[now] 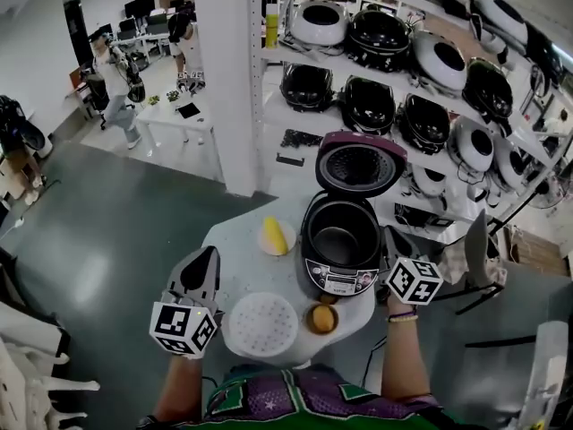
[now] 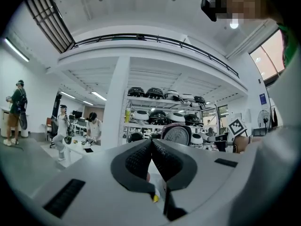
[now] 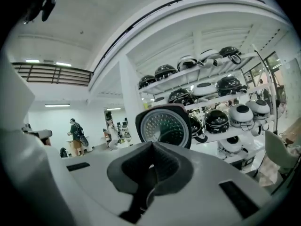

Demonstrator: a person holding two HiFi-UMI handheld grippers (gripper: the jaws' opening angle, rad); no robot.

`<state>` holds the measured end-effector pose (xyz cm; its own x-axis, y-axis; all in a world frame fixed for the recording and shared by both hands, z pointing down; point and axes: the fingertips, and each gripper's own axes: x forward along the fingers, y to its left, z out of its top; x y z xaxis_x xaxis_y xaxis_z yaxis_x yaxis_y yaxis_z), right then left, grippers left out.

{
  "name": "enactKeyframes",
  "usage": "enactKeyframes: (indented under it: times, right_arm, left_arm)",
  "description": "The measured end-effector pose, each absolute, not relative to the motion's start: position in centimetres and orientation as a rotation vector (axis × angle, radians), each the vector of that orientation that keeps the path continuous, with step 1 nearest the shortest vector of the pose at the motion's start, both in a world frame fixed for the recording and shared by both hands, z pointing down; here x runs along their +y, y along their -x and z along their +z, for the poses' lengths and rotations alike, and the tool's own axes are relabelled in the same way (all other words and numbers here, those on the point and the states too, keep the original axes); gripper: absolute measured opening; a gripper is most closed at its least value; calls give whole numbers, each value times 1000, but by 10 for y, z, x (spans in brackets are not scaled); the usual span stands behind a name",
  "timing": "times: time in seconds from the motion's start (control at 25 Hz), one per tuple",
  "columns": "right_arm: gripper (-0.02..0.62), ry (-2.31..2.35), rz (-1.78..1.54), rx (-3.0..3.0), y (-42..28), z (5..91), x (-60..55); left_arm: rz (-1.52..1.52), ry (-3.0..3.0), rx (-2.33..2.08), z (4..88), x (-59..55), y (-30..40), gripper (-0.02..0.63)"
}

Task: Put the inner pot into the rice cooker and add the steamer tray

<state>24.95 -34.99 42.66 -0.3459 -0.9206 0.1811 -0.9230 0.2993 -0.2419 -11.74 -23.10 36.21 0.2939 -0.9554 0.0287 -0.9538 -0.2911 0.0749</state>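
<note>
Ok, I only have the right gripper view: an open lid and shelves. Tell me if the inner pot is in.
Observer: Yes. In the head view the dark inner pot already sits inside the rice cooker.
Operator: Find the steamer tray for me.
Observer: The white steamer tray lies flat on the round table, nearer the person than the cooker and to its left.
Operator: Report the left gripper.
Observer: The left gripper is shut with nothing between its jaws, just left of the tray in the head view.
</note>
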Motion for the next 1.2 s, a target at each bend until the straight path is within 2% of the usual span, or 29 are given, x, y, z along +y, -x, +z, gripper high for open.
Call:
enactKeyframes:
  times: [0.48,0.92,1.08,1.2]
  right_arm:
    - [5,-1746,282,-2811,-157,305,-258]
    - [7,-1728,217,-2792,-108,315,-167]
    - [103,-1651,223,-2833,-88,322,-139]
    - [233,-1621,211,-2841,-77,326,-124]
  left_arm:
    - [-97,-2526,-1776,346,-190,164,21]
    - [-116,-2585,-1670,353,-130,182,21]
    - [-123,-2592,-1641,364,-110,188,21]
    - [-129,-2591,-1615,373,-98,192,21]
